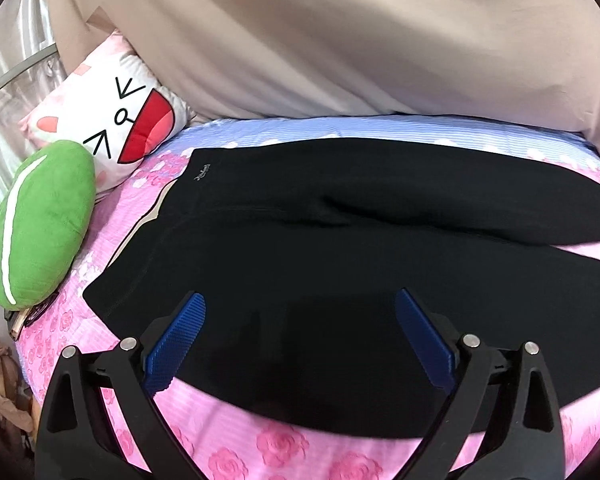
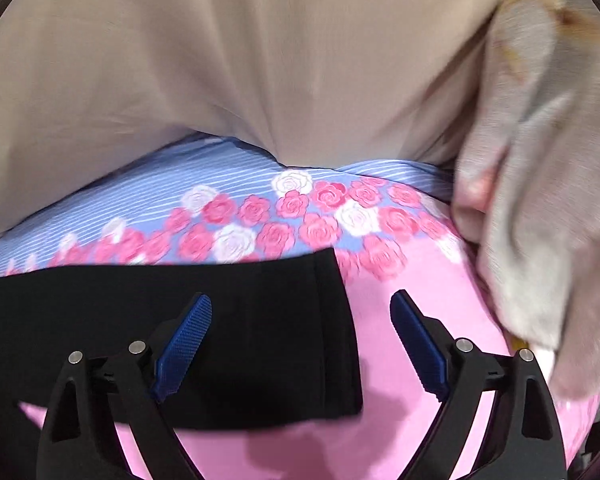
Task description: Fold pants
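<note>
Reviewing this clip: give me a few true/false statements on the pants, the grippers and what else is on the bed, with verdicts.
1. The black pants lie spread on the bed sheet. True.
2. The left gripper is clamped on the waistband. False: its jaws stand apart above the cloth, holding nothing.
3. A green cushion lies beside the cat-face pillow. True.
4. The right gripper is shut. False: it is open, over the leg hem.
5. The pants are already folded in half. False: both legs lie side by side, still unfolded.
</note>
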Action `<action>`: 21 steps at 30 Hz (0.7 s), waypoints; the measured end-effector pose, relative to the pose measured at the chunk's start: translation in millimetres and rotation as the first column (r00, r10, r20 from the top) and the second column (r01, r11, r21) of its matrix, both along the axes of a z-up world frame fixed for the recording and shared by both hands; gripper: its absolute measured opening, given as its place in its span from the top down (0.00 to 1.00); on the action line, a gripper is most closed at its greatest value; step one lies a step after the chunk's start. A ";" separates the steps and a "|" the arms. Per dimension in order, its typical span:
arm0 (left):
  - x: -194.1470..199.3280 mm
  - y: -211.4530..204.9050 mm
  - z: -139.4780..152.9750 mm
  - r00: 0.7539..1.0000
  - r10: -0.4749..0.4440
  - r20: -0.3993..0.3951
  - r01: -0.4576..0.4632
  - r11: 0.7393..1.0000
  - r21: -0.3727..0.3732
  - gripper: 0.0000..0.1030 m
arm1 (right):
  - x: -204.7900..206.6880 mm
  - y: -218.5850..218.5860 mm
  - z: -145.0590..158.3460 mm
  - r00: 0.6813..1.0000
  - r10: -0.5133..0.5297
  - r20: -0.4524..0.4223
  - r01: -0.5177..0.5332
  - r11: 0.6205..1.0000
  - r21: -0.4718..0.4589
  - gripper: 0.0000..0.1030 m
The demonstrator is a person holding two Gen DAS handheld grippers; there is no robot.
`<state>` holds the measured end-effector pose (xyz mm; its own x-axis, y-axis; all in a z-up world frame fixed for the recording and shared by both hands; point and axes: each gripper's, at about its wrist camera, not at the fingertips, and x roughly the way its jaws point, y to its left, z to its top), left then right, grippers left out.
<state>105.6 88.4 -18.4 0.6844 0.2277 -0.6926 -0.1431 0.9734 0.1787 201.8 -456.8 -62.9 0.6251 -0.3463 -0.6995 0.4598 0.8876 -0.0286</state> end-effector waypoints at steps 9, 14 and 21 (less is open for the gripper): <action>27.0 -2.4 -11.0 1.000 -0.002 -0.018 0.003 0.999 0.038 0.08 | 33.7 -24.3 -27.9 0.998 0.012 -0.066 -0.010 0.999 0.042 0.37; 37.9 -4.5 -15.8 0.999 -0.012 -0.041 0.013 1.000 0.015 0.08 | 34.5 -27.4 -28.4 0.998 0.044 -0.038 -0.041 0.995 0.086 0.54; 49.4 1.1 -9.0 1.000 0.003 -0.022 -0.002 0.999 0.048 0.08 | 30.9 -19.2 -25.3 0.997 0.075 -0.014 -0.073 0.993 0.090 0.87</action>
